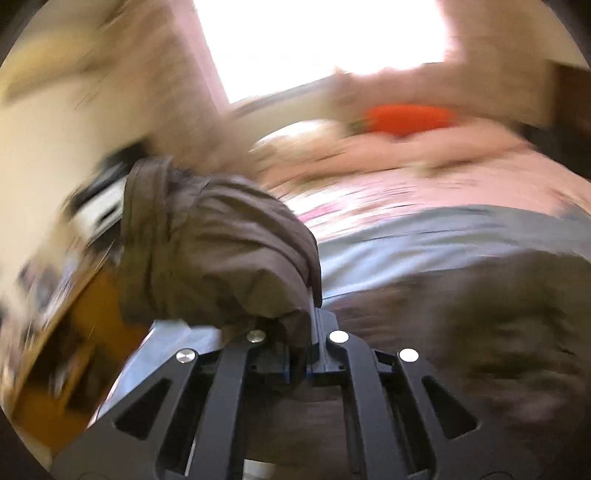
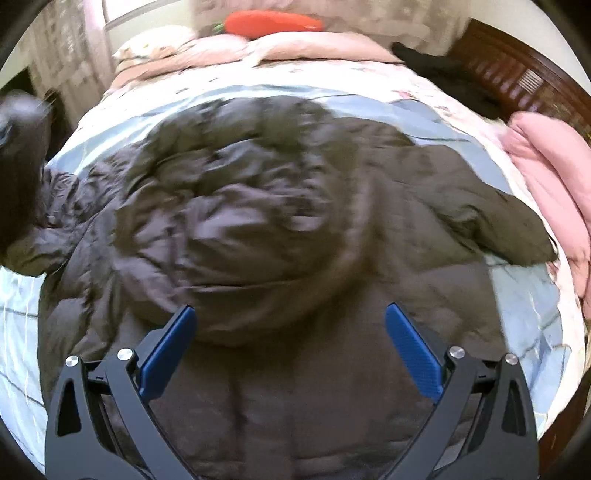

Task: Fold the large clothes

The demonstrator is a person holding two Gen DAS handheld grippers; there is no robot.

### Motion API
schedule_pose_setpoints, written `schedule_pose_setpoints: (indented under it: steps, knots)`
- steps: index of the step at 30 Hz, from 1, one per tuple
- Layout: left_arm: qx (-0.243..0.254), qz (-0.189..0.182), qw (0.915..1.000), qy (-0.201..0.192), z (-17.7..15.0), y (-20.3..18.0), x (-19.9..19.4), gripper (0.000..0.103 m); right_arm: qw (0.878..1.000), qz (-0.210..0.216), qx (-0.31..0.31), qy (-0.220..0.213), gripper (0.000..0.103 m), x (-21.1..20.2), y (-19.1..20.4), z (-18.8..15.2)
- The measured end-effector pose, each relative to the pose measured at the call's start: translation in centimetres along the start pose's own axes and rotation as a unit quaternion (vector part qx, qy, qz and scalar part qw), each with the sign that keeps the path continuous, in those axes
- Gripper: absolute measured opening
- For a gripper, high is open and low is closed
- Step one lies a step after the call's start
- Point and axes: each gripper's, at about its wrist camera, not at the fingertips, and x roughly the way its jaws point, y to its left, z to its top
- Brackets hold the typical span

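Left gripper [image 1: 299, 332] clamped on a bunched jacket [image 2: 295, 221] sleeve, lifted off the bed [image 2: 517, 314]; right gripper [image 2: 290, 354] jaws apart, empty, above the spread jacket body; sleeve-fold step, next likely laying sleeve across the body.

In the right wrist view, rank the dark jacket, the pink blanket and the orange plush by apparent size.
1. dark jacket, fills most of the view
2. pink blanket
3. orange plush, farthest away, so its true size stays unsure
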Motion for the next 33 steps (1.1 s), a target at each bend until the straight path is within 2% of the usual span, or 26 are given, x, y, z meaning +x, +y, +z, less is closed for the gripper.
schedule_pose_setpoints:
  steps: [2, 3, 4, 5, 6, 7, 8, 12, 13, 15, 17, 18, 19, 20, 23, 24, 26, 27, 28, 30, 33]
  knots:
    - [0.04, -0.052, 0.9977, -0.014, 0.5, -6.1, -1.9, 0.006, 1.0, -0.007, 0.018, 0.006, 0.102, -0.2, -2.3, -0.3]
    - [0.07, -0.082, 0.9941, -0.008, 0.1, -10.5, -2.8, 0.007, 0.999, -0.012, 0.031, 0.011, 0.102, -0.4, -4.1, -0.5]
    - [0.088, -0.095, 0.9916, 0.001, -0.4, -12.8, -3.0, 0.013, 0.999, -0.016, 0.038, 0.014, 0.102, -0.5, -5.4, -0.8]
    - [0.109, -0.111, 0.9878, 0.012, -1.1, -15.3, -3.3, 0.031, 0.999, -0.022, 0.045, 0.017, 0.102, -0.5, -6.5, -1.1]
    - [0.127, -0.143, 0.9811, 0.024, -2.1, -18.0, -3.9, 0.048, 0.998, -0.03, 0.051, 0.021, 0.102, -0.5, -7.7, -1.3]
    - [0.13, -0.174, 0.9757, 0.028, -2.8, -19.7, -4.7, 0.086, 0.997, -0.045, 0.056, 0.025, 0.102, -0.4, -9.2, -1.8]
    - [0.124, -0.218, 0.9677, 0.03, -3.2, -20.7, -5.7, 0.101, 0.996, -0.055, 0.059, 0.028, 0.102, -0.3, -10.3, -2.2]
    - [0.119, -0.283, 0.9509, 0.036, -3.3, -22.4, -8.4, 0.101, 0.992, -0.085, 0.079, 0.05, 0.102, 0.6, -14.9, -3.5]
    - [0.105, -0.288, 0.9515, 0.026, -3.1, -21.8, -9.0, 0.101, 0.991, -0.087, 0.085, 0.055, 0.102, 0.7, -15.5, -3.7]
    - [0.041, -0.287, 0.957, 0.002, -1.7, -18.6, -9.2, 0.101, 0.99, -0.089, 0.097, 0.059, 0.102, 0.7, -16.7, -3.8]
    - [0.002, -0.236, 0.9718, 0.008, -0.7, -15.2, -7.5, 0.101, 0.99, -0.088, 0.097, 0.059, 0.102, 1.0, -16.6, -3.4]
    - [-0.009, -0.176, 0.9843, 0.009, 0.1, -13.1, -5.4, 0.101, 0.99, -0.083, 0.093, 0.057, 0.102, 1.2, -16.2, -2.9]
    - [-0.017, -0.131, 0.9912, 0.01, 0.2, -11.2, -3.8, 0.101, 0.992, -0.076, 0.09, 0.055, 0.102, 1.5, -15.5, -2.3]
    - [-0.029, -0.1, 0.9944, 0.018, 0.3, -9.1, -1.6, 0.101, 0.993, -0.063, 0.084, 0.049, 0.102, 1.6, -14.6, -1.6]
    - [-0.082, -0.085, 0.9882, 0.098, -1.3, -4.1, 5.7, 0.101, 0.998, -0.028, 0.054, 0.024, 0.102, 1.8, -10.9, 1.3]
    - [-0.091, -0.07, 0.9853, 0.126, -2.5, -3.4, 9.0, 0.101, 0.999, -0.014, 0.033, 0.013, 0.102, 1.9, -9.0, 2.7]
    - [-0.078, -0.042, 0.9782, 0.188, -5.7, -3.8, 14.5, 0.101, 1.0, -0.004, 0.02, -0.004, 0.102, 1.9, -6.6, 4.6]
    - [-0.074, -0.071, 0.969, 0.225, -8.1, -4.0, 16.9, 0.101, 1.0, 0.002, 0.022, -0.007, 0.102, 2.0, -5.8, 5.2]
    - [-0.067, -0.082, 0.9684, 0.226, -9.2, -4.5, 17.9, 0.101, 0.999, 0.013, 0.03, -0.007, 0.102, 2.2, -4.9, 5.9]
    - [-0.057, -0.083, 0.9746, 0.2, -9.9, -4.9, 18.0, 0.101, 0.998, 0.035, 0.049, -0.001, 0.102, 3.1, -3.1, 6.9]
    - [-0.097, -0.101, 0.9739, 0.179, -11.4, -4.4, 18.4, 0.101, 0.996, 0.055, 0.064, -0.016, 0.102, 3.5, -0.4, 8.3]
